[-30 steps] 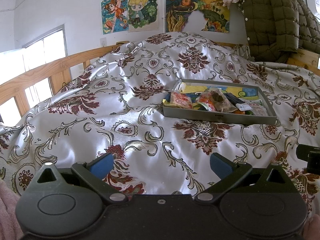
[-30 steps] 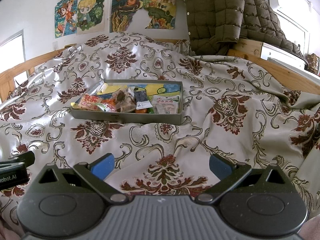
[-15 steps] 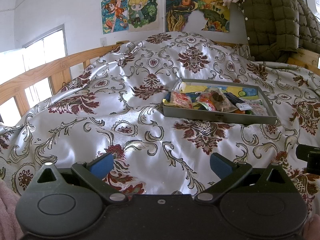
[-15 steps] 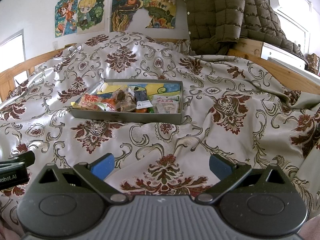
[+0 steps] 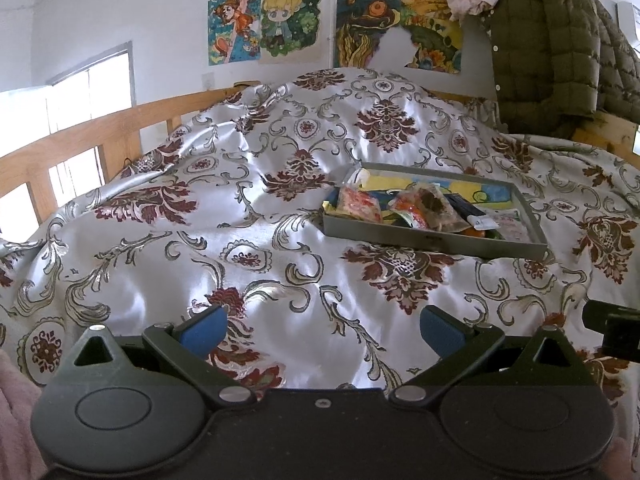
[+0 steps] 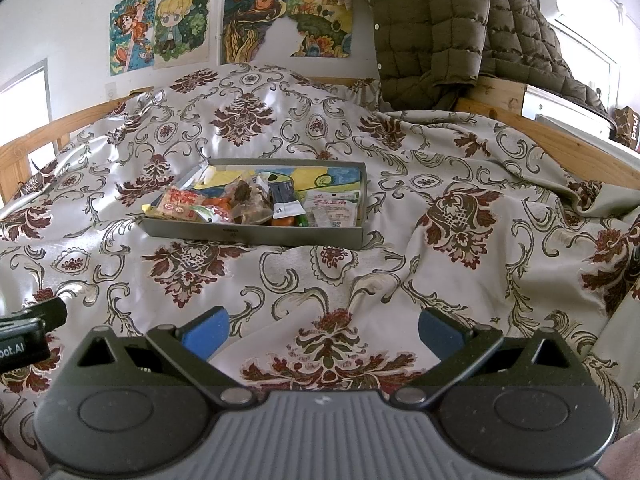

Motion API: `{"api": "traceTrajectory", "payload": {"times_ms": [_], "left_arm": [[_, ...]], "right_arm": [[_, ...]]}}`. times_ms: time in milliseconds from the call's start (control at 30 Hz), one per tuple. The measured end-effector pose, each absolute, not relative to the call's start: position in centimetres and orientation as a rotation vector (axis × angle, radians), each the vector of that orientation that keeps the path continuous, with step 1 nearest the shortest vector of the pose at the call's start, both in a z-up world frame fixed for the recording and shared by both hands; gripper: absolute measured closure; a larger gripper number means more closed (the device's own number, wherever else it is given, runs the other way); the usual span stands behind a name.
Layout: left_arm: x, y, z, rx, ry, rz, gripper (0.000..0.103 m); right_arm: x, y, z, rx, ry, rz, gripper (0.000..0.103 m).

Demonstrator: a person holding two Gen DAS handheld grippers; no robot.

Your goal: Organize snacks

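Note:
A shallow grey box (image 5: 432, 238) (image 6: 256, 235) lies on the patterned bedspread, holding several snack packets: a red-and-white packet (image 6: 178, 206), a clear bag of brown snacks (image 6: 248, 200), a dark packet (image 6: 282, 198) and a white sachet (image 6: 332, 210). My left gripper (image 5: 322, 330) hovers low over the bedspread, well short of the box and left of it, open and empty. My right gripper (image 6: 322, 330) is also open and empty, nearer the front of the bed, with the box straight ahead at a distance.
The silky floral bedspread (image 5: 240, 240) is rumpled, with folds at the right (image 6: 520, 200). A wooden bed rail (image 5: 80, 136) runs along the left. An olive quilted jacket (image 6: 440, 28) hangs at the back right. Drawings (image 5: 280, 20) cover the wall.

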State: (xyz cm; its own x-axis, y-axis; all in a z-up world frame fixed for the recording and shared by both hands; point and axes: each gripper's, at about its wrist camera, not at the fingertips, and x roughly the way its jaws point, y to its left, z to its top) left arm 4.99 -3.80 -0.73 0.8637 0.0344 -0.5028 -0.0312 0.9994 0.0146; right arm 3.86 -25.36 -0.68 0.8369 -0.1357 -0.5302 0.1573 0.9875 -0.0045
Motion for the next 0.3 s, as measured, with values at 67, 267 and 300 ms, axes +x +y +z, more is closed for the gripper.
{"api": "traceTrajectory", "payload": {"times_ms": [67, 267, 300], "left_arm": [[5.03, -3.78, -0.79, 0.006, 0.531, 0.033, 0.001], [5.04, -3.9, -0.89, 0.009, 0.536, 0.033, 0.001], [5.1, -4.01, -0.94, 0.01, 0.538, 0.034, 0.001]], "right_arm": [[3.83, -25.36, -0.69, 0.039, 0.558, -0.156, 0.0], [3.83, -25.34, -0.69, 0.039, 0.559, -0.156, 0.0], [3.81, -25.36, -0.79, 0.039, 0.56, -0.155, 0.0]]}}
